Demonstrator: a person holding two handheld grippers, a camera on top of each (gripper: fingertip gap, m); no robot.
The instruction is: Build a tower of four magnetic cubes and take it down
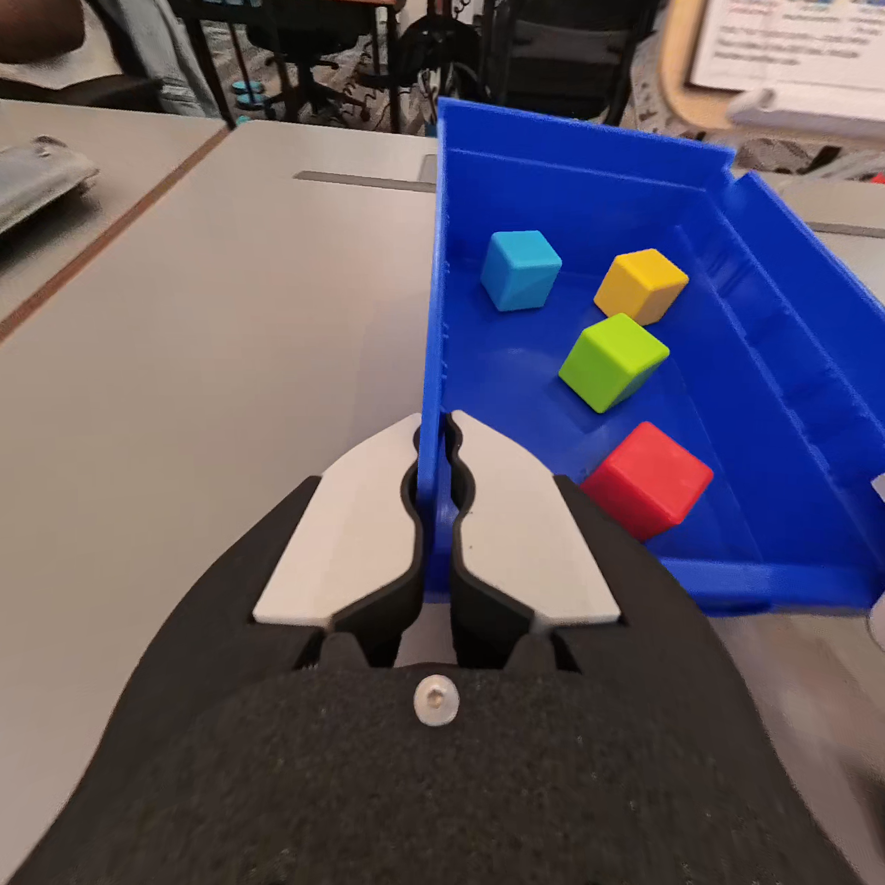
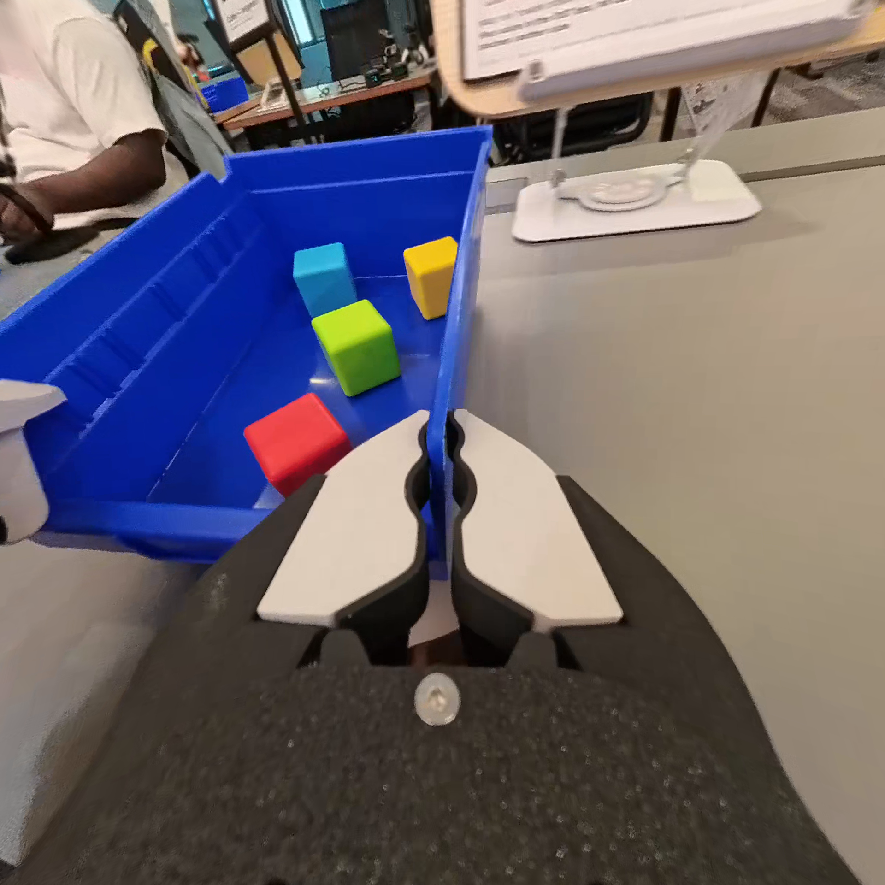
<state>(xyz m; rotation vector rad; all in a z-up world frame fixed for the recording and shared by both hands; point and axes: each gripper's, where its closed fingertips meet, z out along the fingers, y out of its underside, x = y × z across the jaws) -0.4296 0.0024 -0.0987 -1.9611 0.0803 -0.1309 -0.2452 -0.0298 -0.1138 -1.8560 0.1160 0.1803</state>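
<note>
While both grippers pinch opposite long walls of the bin [image 1: 574,191], left gripper [image 1: 433,421] and right gripper [image 2: 438,419], four cubes lie loose inside; the red cube [image 1: 646,479] sits nearest both, between them.

We are viewing each gripper [image 1: 435,421] [image 2: 438,419]: a grainy black body carrying two white, wavy-edged fingers [image 1: 349,522] [image 2: 354,522], a silver screw [image 1: 436,700] sitting just behind them.

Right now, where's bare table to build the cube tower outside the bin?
Left of the bin, the grey table is bare up to its far seam. Right of the bin, bare table runs to the white stand. Inside the bin it's crowded with four cubes.
</note>
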